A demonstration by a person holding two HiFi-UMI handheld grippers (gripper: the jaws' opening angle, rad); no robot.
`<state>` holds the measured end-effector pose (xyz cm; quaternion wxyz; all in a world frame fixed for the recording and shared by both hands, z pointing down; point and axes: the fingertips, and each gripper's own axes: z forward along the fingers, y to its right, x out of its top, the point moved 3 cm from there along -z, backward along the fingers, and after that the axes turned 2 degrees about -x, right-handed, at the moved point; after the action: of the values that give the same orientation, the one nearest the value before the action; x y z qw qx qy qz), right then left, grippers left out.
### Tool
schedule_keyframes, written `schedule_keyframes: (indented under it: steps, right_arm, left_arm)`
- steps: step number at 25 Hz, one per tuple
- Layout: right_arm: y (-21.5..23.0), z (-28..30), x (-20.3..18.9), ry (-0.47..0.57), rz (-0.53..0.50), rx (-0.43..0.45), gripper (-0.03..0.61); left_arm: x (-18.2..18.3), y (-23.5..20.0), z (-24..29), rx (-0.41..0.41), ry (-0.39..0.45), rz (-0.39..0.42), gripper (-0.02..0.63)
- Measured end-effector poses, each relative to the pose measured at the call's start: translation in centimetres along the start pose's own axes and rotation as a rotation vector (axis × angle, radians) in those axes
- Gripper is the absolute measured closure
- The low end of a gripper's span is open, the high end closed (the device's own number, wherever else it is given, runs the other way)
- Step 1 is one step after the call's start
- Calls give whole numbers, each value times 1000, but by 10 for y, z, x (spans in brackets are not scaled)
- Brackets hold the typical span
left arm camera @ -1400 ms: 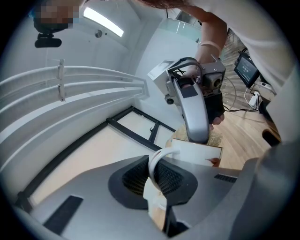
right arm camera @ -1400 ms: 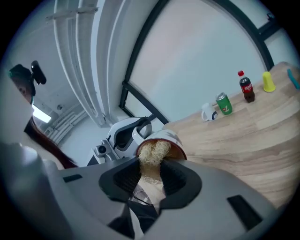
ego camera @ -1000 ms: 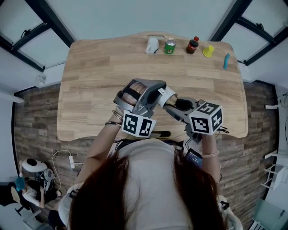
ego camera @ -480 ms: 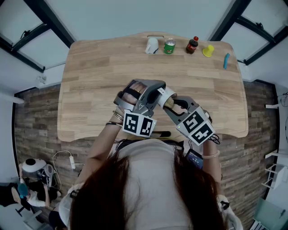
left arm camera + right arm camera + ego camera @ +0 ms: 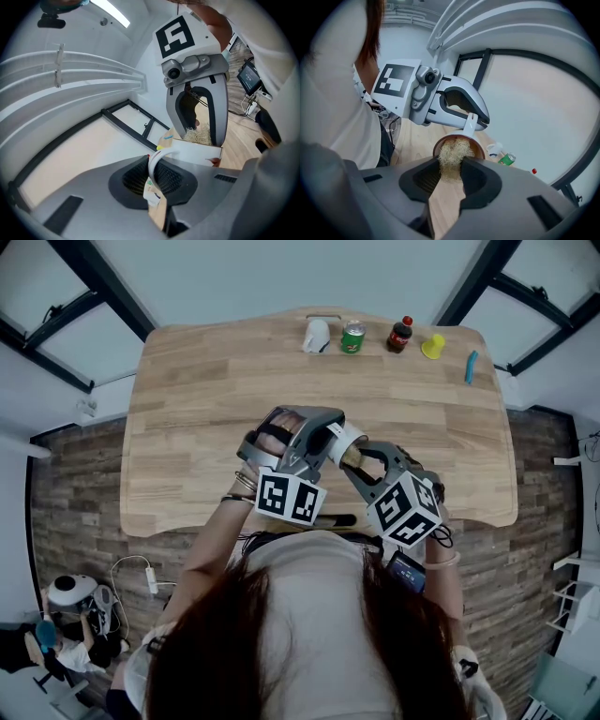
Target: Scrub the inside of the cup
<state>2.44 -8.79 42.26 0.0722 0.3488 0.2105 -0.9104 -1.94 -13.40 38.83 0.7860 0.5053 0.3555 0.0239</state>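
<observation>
Above wooden table, scrubber sits inside cup

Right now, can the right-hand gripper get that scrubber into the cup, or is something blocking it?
Probably yes. The cup's open mouth faces the right gripper, whose scrubber sits at the rim. The left gripper holds the cup by its handle, off to the side of the opening.

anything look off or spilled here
Nothing stands out. The left gripper holds the cup by its handle, tipped sideways toward the right gripper, whose scrubber sits in the cup's mouth. No spill shows on the table.
</observation>
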Motion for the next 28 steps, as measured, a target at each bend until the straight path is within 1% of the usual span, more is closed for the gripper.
schedule_keyframes:
  steps: [3,11,17,23,25,28]
  right_arm:
    - [0,0,-1,7,-18,-8,445]
    - [8,2,3,48,29,-54,445]
    - [9,1,5,66,84,-36,445]
    - [12,0,6,85,122,-35,444]
    - [12,-1,6,89,129,-39,445]
    - [14,-3,7,104,143,-51,445]
  left_arm:
    - [-1,-1,0,-2,-5,-9,584]
    - [-9,-10,2,21,-38,-53,584]
    - [-18,-15,-1,49,-67,-47,584]
    - [-26,-21,-1,65,-86,-69,584]
    - [-27,-22,-1,71,-91,-82,584]
    - [-31,-25,-2,83,-97,-124,583]
